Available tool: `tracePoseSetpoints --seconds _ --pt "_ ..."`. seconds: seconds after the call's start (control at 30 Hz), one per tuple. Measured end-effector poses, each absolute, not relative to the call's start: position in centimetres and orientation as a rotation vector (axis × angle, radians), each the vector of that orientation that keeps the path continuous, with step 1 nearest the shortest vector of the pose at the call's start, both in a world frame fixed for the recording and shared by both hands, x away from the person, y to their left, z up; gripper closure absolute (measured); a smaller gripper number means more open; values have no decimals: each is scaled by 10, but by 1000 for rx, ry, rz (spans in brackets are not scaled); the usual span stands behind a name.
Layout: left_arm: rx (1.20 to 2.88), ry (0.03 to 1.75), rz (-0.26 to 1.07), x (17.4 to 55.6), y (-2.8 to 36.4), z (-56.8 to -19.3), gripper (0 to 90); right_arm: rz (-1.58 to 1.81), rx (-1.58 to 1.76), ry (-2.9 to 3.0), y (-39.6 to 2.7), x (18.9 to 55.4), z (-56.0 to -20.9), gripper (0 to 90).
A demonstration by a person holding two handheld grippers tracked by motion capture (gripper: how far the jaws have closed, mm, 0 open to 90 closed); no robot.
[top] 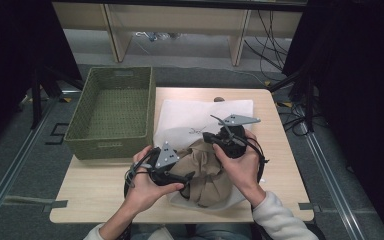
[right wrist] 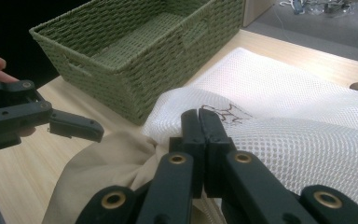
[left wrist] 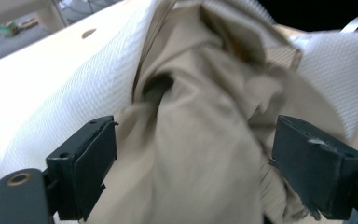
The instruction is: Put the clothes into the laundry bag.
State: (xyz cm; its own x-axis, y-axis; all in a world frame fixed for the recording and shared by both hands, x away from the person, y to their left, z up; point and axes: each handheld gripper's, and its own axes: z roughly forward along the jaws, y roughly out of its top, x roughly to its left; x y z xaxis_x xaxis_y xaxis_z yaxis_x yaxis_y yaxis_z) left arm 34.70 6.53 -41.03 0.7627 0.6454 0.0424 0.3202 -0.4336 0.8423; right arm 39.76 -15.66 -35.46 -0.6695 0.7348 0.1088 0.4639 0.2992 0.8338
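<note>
Green woven basket [top: 111, 111] sat at ten o'clock on the table [top: 90, 190] in the high view, beside a white mesh bag [top: 190, 120]. Tan cloth [top: 205, 172] lay bunched at six o'clock, half inside the bag, its length running toward twelve. In the left gripper view, the left gripper [left wrist: 193, 172] had wide jaws, and the cloth sat loose between them. In the right gripper view, the right gripper [right wrist: 199, 128] pinched the bag's edge tight, with the basket at eleven o'clock.

The basket [top: 111, 111] stands on the table [top: 90, 187], left of the mesh bag [top: 200, 117]; the cloth [top: 207, 172] lies in the bag's near end.
</note>
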Motion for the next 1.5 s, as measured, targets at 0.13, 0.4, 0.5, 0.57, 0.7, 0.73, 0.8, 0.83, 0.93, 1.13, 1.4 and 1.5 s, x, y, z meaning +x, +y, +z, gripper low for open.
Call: tracePoseSetpoints --seconds 0.13,0.4,0.5,0.57,0.7,0.73,0.8,0.83,0.93,1.13,1.4,1.5 --pt "2068 732 476 354 74 -418 129 1307 1096 2272 -157 398 -355 900" --pt "2198 702 441 365 66 -450 241 1306 1133 2291 -154 397 -357 900" --pt "2196 689 449 365 61 -452 345 1296 1115 2302 -153 398 -358 900" --pt "2209 674 446 366 60 -451 403 1291 1098 2303 -153 398 -358 900" --pt "2193 688 462 368 58 -451 543 1287 1090 2290 -154 399 -358 900" --pt "2187 688 466 368 56 -450 582 1295 1102 2297 -153 398 -359 900" --pt "2190 679 443 368 55 -448 651 1298 1098 2299 -153 398 -358 900" --pt "2200 660 439 368 55 -447 676 1304 1086 2298 -153 398 -358 900" --pt "2157 686 412 367 52 -443 716 1305 1092 2299 -153 397 -357 900" --pt "2075 693 358 365 49 -431 774 1302 1102 2288 -153 397 -356 900" --pt "1955 717 252 356 44 -405 787 1361 1086 2295 -149 390 -349 900" --pt "1963 703 285 355 41 -398 784 1378 1045 2288 -147 386 -344 900"
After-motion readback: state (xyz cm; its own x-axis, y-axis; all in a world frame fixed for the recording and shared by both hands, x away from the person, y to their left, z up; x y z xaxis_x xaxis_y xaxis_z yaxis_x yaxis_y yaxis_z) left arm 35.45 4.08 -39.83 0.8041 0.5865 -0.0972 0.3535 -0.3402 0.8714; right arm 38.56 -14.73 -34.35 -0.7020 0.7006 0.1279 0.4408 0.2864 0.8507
